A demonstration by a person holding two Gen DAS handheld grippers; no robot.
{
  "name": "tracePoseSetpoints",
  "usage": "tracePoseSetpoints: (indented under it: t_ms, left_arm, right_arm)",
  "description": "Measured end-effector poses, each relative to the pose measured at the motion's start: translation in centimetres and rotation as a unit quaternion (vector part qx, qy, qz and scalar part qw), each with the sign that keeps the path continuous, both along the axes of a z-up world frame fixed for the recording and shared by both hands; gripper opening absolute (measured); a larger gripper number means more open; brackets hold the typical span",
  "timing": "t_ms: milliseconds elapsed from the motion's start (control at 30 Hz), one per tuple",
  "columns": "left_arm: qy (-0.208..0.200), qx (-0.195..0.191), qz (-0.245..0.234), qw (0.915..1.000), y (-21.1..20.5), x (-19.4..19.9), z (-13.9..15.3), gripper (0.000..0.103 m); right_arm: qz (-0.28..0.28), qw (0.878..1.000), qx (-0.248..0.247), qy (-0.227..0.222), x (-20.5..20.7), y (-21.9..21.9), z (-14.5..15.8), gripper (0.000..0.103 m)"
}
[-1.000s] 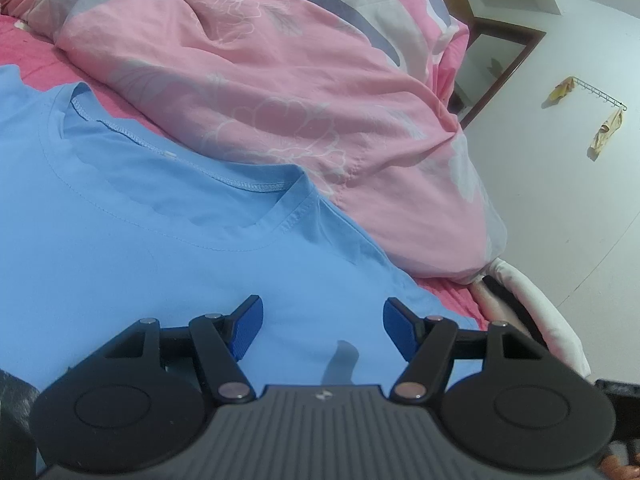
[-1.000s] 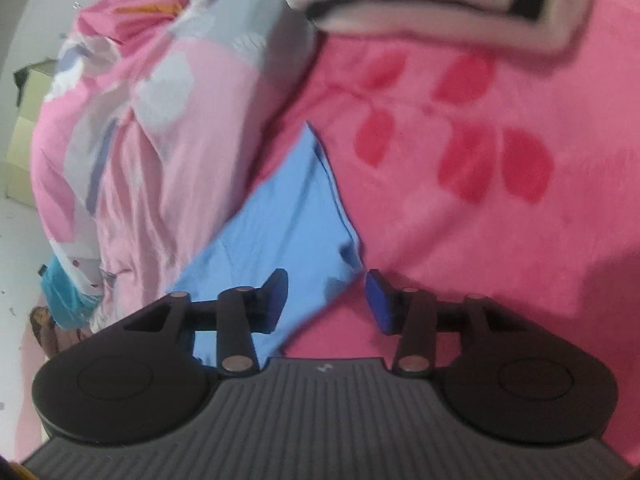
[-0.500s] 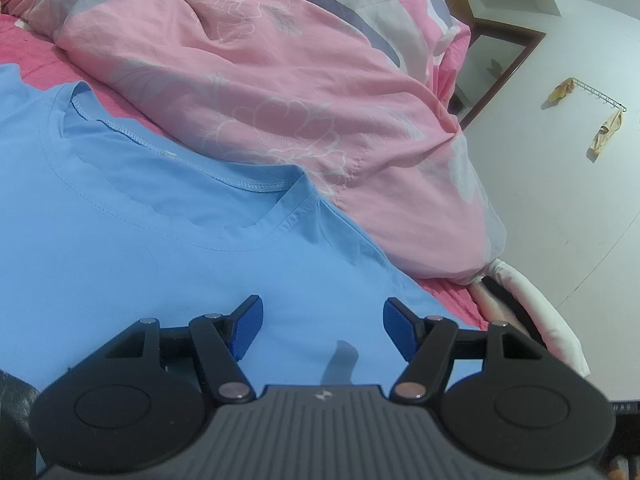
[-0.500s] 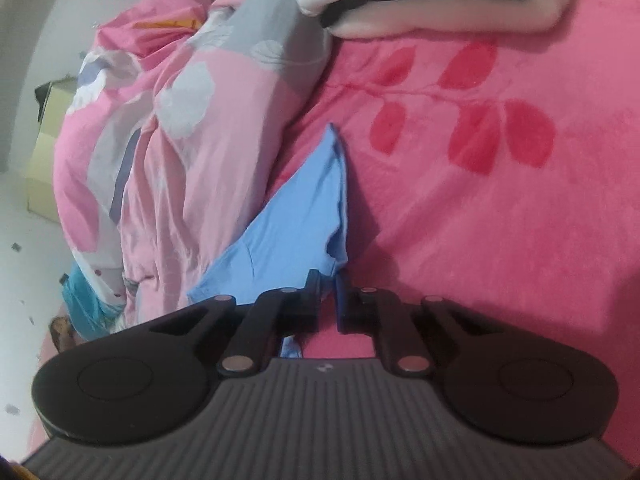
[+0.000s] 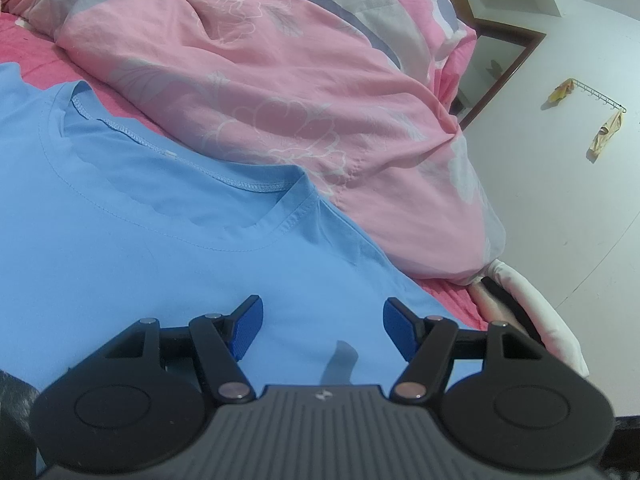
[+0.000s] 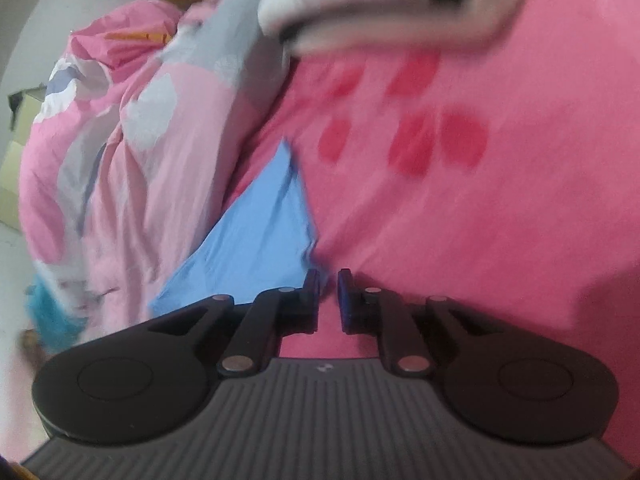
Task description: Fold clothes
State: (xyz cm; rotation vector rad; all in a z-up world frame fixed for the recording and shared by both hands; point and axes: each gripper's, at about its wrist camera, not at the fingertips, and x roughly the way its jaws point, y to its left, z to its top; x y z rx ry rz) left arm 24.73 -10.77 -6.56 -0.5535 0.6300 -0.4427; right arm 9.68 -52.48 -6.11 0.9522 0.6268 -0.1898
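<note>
Neckline (image 5: pixel 224 184) fills left view; right tongs (image 6: pixel 328 292) near sleeve tip (image 6: pixel 260 240).

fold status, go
Left tool open over blue shirt, empty. Right tool jaws just eased apart, narrow gap, shirt edge at its tips, none seen between. Pink quilt bunched beside the collar.

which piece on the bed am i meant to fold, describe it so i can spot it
On the bright pink bedsheet, beside the rumpled pink-and-grey floral duvet, lies a light blue t-shirt, spread flat with its round neckline up. It is the only plain blue item there.
</note>
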Motion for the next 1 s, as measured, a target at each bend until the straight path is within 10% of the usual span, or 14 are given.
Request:
tracePoseSetpoints:
  t_ms: [200,467,667,1000]
  left_arm:
    - [0.0,0.0,0.0,1.0,0.0,0.1,0.0,0.068]
    - [0.0,-0.001,0.0,1.0,0.0,0.1,0.0,0.068]
    - [0.0,-0.001,0.0,1.0,0.0,0.1,0.0,0.068]
    - [0.001,-0.002,-0.001,1.0,0.0,0.1,0.0,0.068]
  right_arm:
    - [0.05,0.996,-0.064,-0.032,3.3,0.5,2.7,0.011]
    - [0.118,0.992,-0.043,0.013,12.8,1.0,-2.7,0.003]
    - [-0.029,0.996,-0.088,-0.002,9.6,-3.7,-2.3,0.005]
    - [0.155,0.988,-0.028,-0.001,5.4,2.4,-2.2,0.005]
